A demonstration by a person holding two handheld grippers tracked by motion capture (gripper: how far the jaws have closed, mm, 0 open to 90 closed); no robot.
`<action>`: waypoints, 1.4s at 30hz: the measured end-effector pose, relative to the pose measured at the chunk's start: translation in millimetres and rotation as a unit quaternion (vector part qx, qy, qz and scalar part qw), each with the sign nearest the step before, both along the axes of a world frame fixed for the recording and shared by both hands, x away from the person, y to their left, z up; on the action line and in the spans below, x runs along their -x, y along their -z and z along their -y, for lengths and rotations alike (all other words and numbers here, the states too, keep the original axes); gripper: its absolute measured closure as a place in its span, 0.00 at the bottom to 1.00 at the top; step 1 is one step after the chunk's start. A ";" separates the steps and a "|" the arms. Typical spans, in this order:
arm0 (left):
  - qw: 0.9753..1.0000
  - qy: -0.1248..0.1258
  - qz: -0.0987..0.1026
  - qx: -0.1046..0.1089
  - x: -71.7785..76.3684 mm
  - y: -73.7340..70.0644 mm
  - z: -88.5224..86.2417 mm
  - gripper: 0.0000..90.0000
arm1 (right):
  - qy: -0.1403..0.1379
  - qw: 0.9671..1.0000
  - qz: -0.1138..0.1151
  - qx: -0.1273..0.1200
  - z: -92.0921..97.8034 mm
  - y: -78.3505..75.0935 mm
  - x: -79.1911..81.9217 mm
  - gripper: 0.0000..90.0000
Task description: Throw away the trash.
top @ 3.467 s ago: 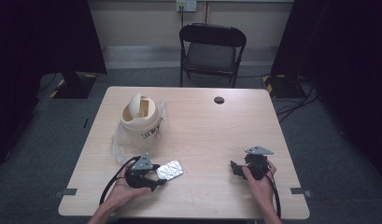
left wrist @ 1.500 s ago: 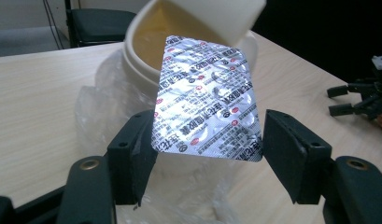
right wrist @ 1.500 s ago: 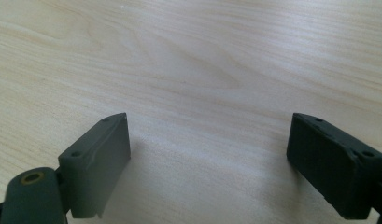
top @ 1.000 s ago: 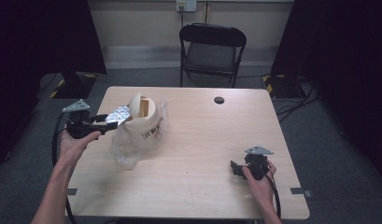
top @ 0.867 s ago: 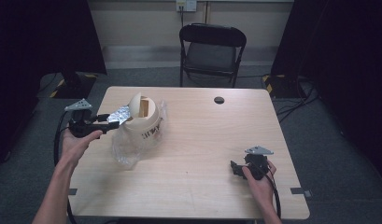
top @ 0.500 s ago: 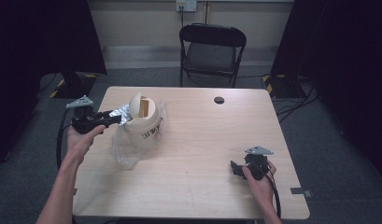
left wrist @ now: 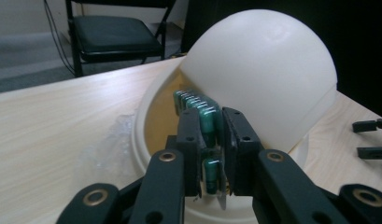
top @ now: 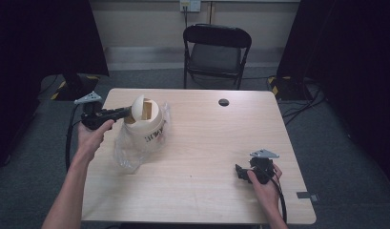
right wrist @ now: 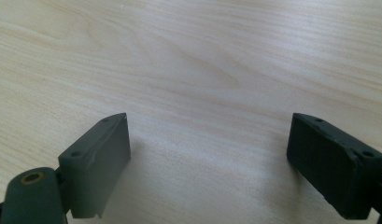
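From above, the left gripper (top: 127, 111) is held out level over the far left part of the counter (top: 207, 191), its fingers at the mouth of the bin (top: 144, 121), a small cream tub with a domed swing lid. A clear bag (top: 128, 155) lines the bin and spills out round its base, on the near side of those fingers. The strip they carry is too small to make out from here. The right gripper (top: 241, 172) rests on the counter near the front right corner, well apart from the bin; I'd judge it is simply parked out of the way while the left does the work

In the left gripper view the fingers (left wrist: 192, 140) are pressed onto a blister strip (left wrist: 203, 122) of green capsules, pinching it on edge so that it runs straight ahead of them. Its far end already sits in the gap under the tipped lid (left wrist: 263, 74). Held edge-on like that, it looks set to slide through the narrow opening and drop inside once let go

In the right gripper view the fingers (right wrist: 96, 163) are spread wide with nothing between them, low over bare wood
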State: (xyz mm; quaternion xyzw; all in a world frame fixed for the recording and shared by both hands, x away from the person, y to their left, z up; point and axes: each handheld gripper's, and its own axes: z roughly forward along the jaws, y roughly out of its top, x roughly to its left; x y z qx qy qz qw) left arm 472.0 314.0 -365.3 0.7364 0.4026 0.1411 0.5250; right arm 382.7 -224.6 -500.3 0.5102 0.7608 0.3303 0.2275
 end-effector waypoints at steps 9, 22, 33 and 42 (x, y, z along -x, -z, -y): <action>0.999 0.000 -0.025 -0.032 -10.8 11.6 11.0 0.89 | 0.000 1.000 0.000 0.000 0.0 0.0 0.0 0.14; 0.997 0.012 -0.048 -0.063 -23.7 24.9 24.9 0.88 | 0.000 1.000 0.000 0.000 0.0 0.0 0.0 0.14; 0.996 0.015 -0.053 -0.071 -22.7 23.2 26.9 0.73 | 0.000 1.000 0.000 0.000 0.0 0.0 0.0 0.14; 0.995 0.002 -0.061 -0.076 -22.3 21.6 29.4 0.72 | 0.000 1.000 0.000 0.000 0.0 0.0 0.0 0.14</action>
